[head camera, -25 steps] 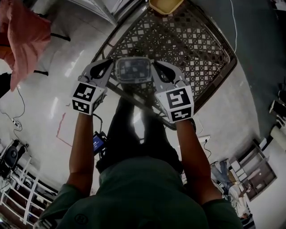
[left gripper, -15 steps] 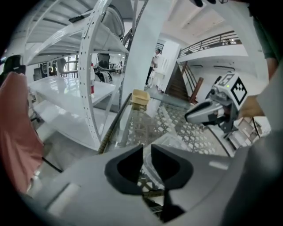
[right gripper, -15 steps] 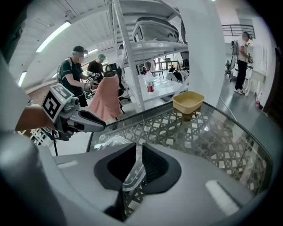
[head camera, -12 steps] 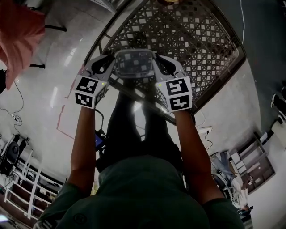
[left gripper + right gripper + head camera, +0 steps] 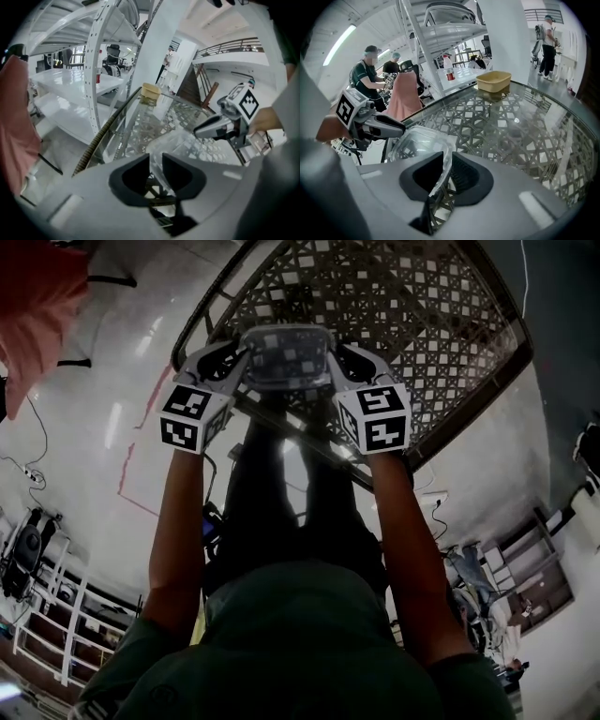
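A clear plastic container (image 5: 286, 356), shallow, with rounded corners and a thin flanged rim, hangs between the two tools at the near edge of the table (image 5: 427, 310). Its walls are see-through, so the table's pattern shows through them as pale squares. Whether its base touches the glass cannot be told.

The left gripper (image 5: 155, 165) has its dark, ribbed jaws closed to a narrow slit, with the container's left rim pinched in that slit. The right gripper (image 5: 446, 171) is closed the same way on the opposite rim, and the thin clear edge runs up out of the slit. Each gripper has a grey, smooth shell and carries a cube with black-and-white square markers. No readable words show on either.

The table has a glass top with rounded corners, laid over a dark woven lattice inside a dark frame. At its far edge stands a yellow, rectangular plastic tub (image 5: 492, 80). Beyond the table's left edge hangs a pink cloth (image 5: 405, 96), beside white metal shelving (image 5: 96, 56) with punched uprights. A bottle (image 5: 449, 73) with a red label stands on a shelf.
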`<state>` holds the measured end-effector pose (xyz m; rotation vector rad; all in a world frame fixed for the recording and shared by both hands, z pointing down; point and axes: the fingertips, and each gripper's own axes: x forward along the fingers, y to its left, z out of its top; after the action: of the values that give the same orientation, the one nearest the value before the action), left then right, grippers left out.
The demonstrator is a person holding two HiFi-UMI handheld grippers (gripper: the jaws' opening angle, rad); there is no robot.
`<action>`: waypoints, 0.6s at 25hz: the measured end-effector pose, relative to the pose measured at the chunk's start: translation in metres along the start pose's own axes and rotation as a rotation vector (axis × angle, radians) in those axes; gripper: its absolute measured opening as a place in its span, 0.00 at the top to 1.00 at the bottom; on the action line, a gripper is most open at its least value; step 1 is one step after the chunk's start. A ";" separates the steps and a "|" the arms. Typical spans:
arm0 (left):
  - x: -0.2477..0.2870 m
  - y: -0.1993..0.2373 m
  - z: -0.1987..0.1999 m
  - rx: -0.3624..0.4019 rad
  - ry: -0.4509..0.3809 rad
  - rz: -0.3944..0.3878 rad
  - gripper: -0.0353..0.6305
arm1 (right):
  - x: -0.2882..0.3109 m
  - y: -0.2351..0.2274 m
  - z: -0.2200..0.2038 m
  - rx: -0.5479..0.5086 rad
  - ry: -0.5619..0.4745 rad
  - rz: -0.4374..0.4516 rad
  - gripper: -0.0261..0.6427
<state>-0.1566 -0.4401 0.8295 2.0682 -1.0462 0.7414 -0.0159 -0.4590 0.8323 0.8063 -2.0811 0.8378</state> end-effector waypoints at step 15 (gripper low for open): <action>0.000 0.007 -0.001 -0.090 -0.024 -0.066 0.94 | 0.002 -0.005 -0.012 0.133 -0.015 0.056 0.93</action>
<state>-0.1625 -0.4426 0.8320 2.0288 -1.0006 0.6271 -0.0089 -0.4535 0.8413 0.8304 -2.0868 1.0126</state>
